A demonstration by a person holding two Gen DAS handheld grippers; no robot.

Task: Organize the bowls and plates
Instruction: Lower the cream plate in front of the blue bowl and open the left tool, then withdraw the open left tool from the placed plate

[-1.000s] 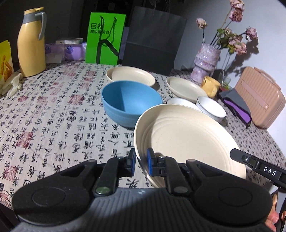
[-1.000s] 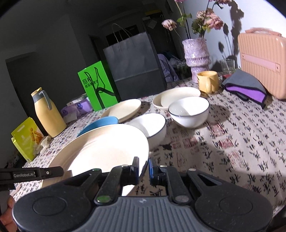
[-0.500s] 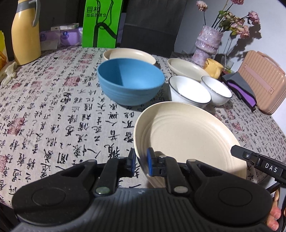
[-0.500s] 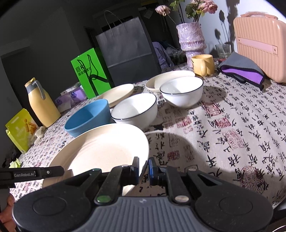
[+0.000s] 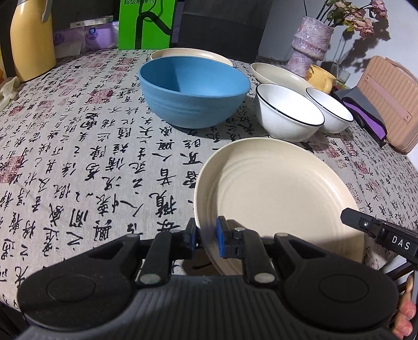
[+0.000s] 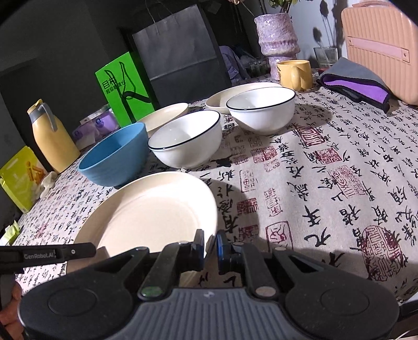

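A large cream plate (image 5: pixel 274 196) (image 6: pixel 151 217) is low over the patterned tablecloth (image 5: pixel 91 162), in front of a blue bowl (image 5: pixel 193 86) (image 6: pixel 115 157) and two white black-rimmed bowls (image 5: pixel 287 112) (image 6: pixel 188 141). My left gripper (image 5: pixel 206 235) has the plate's left rim between its blue pads; its jaws are opening slightly. Gripping the opposite rim, my right gripper (image 6: pixel 210 244) is shut. Each gripper's finger shows at the edge of the other view. Two more cream plates (image 5: pixel 190 53) (image 5: pixel 277 73) lie behind the bowls.
A yellow jug (image 5: pixel 31 39), a green box (image 5: pixel 146 23) and a dark paper bag stand at the back. At the right are a purple vase (image 5: pixel 311 44), a yellow mug (image 5: pixel 321 77), a folded cloth (image 5: pixel 365 115) and a pink case (image 5: pixel 392 99). Bare tablecloth lies left of the plate.
Both grippers have come down with the cream plate, which is now close to the tablecloth in front of the bowls. Both views tilt further down.
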